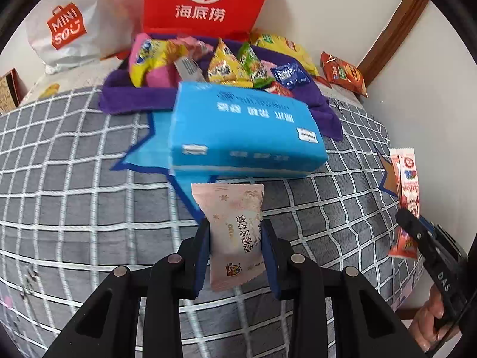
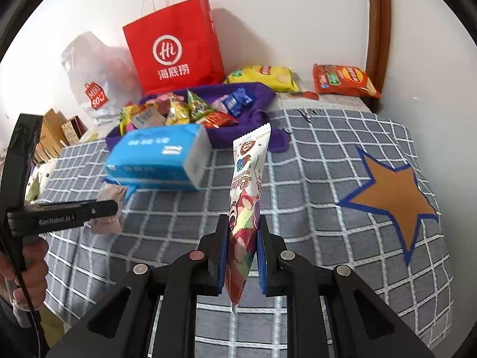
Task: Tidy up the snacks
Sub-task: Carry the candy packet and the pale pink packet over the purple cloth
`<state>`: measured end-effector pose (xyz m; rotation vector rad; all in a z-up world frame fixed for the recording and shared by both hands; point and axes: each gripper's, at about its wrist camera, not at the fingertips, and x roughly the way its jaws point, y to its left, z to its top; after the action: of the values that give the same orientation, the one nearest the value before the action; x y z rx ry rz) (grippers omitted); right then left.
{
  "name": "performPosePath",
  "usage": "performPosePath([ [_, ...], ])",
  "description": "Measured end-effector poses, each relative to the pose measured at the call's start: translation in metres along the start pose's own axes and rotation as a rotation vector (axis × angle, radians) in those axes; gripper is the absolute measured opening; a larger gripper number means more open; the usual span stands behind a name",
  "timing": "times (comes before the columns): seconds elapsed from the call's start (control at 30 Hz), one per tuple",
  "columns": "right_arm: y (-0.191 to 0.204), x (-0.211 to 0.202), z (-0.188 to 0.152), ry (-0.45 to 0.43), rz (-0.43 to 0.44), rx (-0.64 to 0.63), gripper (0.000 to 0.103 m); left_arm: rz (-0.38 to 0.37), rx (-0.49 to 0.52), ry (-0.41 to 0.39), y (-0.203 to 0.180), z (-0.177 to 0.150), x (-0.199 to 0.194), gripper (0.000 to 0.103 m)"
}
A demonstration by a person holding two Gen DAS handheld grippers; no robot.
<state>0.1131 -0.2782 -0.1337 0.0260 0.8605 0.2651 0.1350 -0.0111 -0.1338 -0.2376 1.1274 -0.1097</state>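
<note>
Left gripper [image 1: 237, 256]: jaws clamped on pale pink snack packet [image 1: 231, 232], held upright above the checked bedcover [image 1: 74, 208].
Right gripper [image 2: 241, 256]: jaws clamped on tall colourful snack pouch [image 2: 249, 197], likewise clear of the cover.
Purple tray [image 2: 262, 95], far edge of bed by the wall: holds assorted snacks, the likely destination.
Blue tissue pack [image 1: 238, 131]: just before the tray, partly blocking approach.
</note>
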Motion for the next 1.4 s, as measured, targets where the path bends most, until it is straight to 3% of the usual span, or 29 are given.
performPosePath([
  [0.6, 0.080, -0.003, 0.045, -0.066, -0.088, 0.011, 0.017, -0.036, 0.072, -0.070, 0.044, 0.038, -0.047, 0.031],
  [1.4, 0.089, 0.024, 0.130, -0.069, -0.093, 0.005, 0.017, -0.061, 0.095, -0.124, 0.037, 0.126, -0.068, 0.031],
])
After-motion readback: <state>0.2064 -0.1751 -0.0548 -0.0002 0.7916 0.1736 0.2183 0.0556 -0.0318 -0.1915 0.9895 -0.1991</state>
